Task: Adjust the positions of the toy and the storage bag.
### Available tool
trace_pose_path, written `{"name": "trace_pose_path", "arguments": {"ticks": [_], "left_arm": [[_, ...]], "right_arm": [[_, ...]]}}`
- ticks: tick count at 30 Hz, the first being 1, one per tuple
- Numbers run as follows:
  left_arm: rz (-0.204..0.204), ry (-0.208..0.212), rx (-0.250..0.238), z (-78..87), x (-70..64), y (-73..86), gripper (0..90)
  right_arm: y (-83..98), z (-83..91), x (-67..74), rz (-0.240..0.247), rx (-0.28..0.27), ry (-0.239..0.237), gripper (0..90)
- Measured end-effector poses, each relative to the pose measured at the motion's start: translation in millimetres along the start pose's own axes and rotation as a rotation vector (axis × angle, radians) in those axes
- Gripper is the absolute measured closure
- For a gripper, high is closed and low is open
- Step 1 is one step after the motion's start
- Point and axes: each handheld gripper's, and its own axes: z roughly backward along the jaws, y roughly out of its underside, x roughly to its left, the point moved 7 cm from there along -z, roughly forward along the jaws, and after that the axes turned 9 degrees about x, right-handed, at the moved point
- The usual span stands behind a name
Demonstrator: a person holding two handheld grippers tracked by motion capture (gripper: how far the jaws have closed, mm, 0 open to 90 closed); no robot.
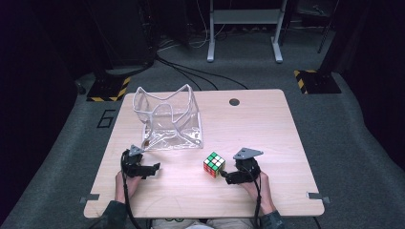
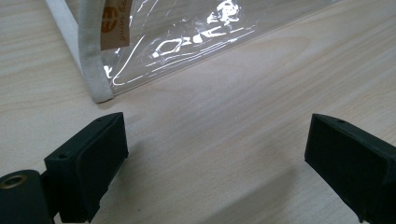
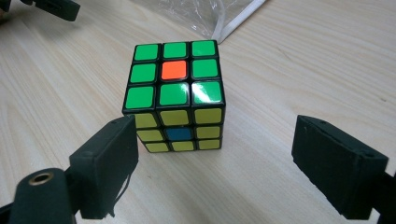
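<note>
Right gripper [image 3: 215, 163] open, cube [image 3: 175, 93] just ahead of its jaws; left gripper [image 2: 215, 158] open, clear bag [image 1: 167, 119] ahead, contents indiscernible.

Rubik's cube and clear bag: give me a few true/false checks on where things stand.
1. The Rubik's cube sits on the table, gripped by nothing. True.
2. The right gripper is clamped on the cube. False: its jaws stand open, the cube just ahead of them.
3. The clear plastic bag lies flat and zipped. False: it stands open-topped.
4. The left gripper is open over bare wood near the bag's corner. True.
5. The cube's top face is all green. False: its centre square is orange.
</note>
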Motion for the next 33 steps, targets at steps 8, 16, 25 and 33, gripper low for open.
{"name": "trace_pose_path", "arguments": {"ticks": [8, 16, 25, 33], "left_arm": [[0.024, 0.027, -0.01, 20.5, 4.7, -10.5, 5.6], [0.043, 0.032, -0.032, 38.4, 13.4, -20.6, 5.6], [0.051, 0.026, -0.014, 44.1, 20.6, -25.5, 6.2], [0.076, 0.028, -0.014, 53.2, 30.3, -35.8, 6.7]], "right_arm": [[-8.4, 6.9, -6.5, -0.005, -0.002, 0.004, 13.8], [-18.2, 10.6, -11.0, 0.001, 0.012, 0.008, 13.9], [-27.9, 14.1, -16.2, -0.002, 0.018, 0.003, 14.0], [-42.0, 15.8, -18.9, 0.008, 0.027, -0.005, 14.0]]}}
